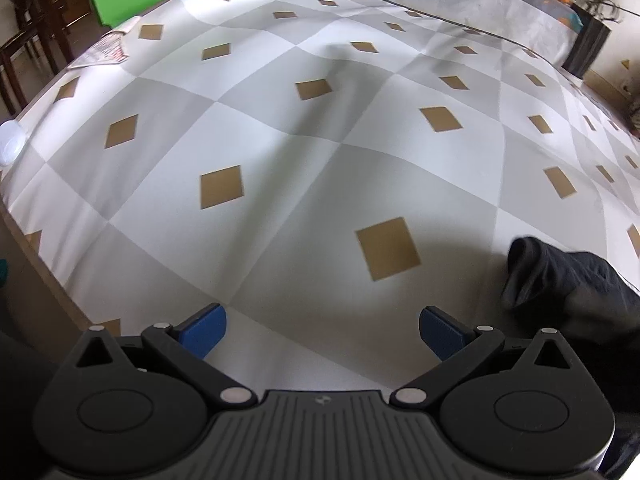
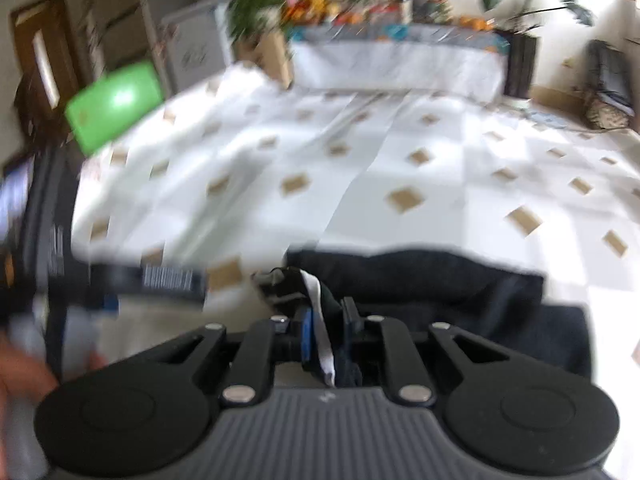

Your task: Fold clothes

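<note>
Our right fingers [image 2: 326, 330] clench the dark garment [image 2: 420, 276]; our left fingers [image 1: 322, 330] hang released, garment at three o'clock.

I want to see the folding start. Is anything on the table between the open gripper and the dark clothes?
Nothing visible. The left gripper hangs open over bare tablecloth, and the dark garment lies to its right with only cloth between.

A lived-in home: a desk [image 1: 280, 128] under a checked cloth, wooden chairs [image 1: 36, 28], houseplants [image 2: 256, 12] and a fruit-laden sideboard [image 2: 400, 60].
</note>
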